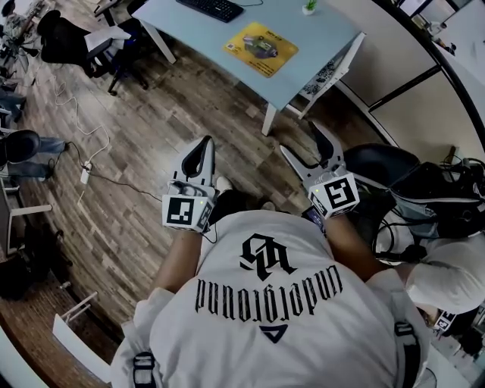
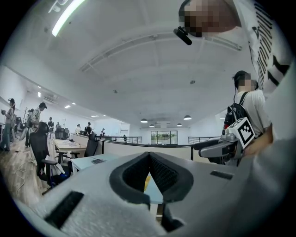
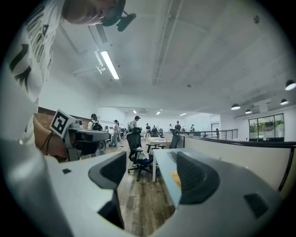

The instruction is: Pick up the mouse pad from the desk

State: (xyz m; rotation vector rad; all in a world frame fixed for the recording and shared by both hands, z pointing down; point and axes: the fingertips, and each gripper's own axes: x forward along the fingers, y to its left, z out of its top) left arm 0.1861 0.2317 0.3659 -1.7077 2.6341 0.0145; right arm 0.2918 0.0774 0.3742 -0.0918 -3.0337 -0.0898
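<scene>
One desk (image 1: 322, 38) at 12 o'clock. On it: one mouse pad (image 1: 261, 48), one keyboard (image 1: 212, 7), one potted plant (image 1: 310, 6). Two grippers: left gripper (image 1: 207, 142), right gripper (image 1: 301, 139).

My rig from here: white shirt, grey grippers

I see a white short-sleeved T-shirt (image 1: 265, 303) with black gothic lettering and a logo, black buckled straps (image 1: 406, 345) at the shoulders, and a pale grey left gripper (image 1: 207, 142) and right gripper (image 1: 299, 138), black-lined inside the jaws, each bearing a black-and-white marker cube (image 1: 186, 212).
</scene>
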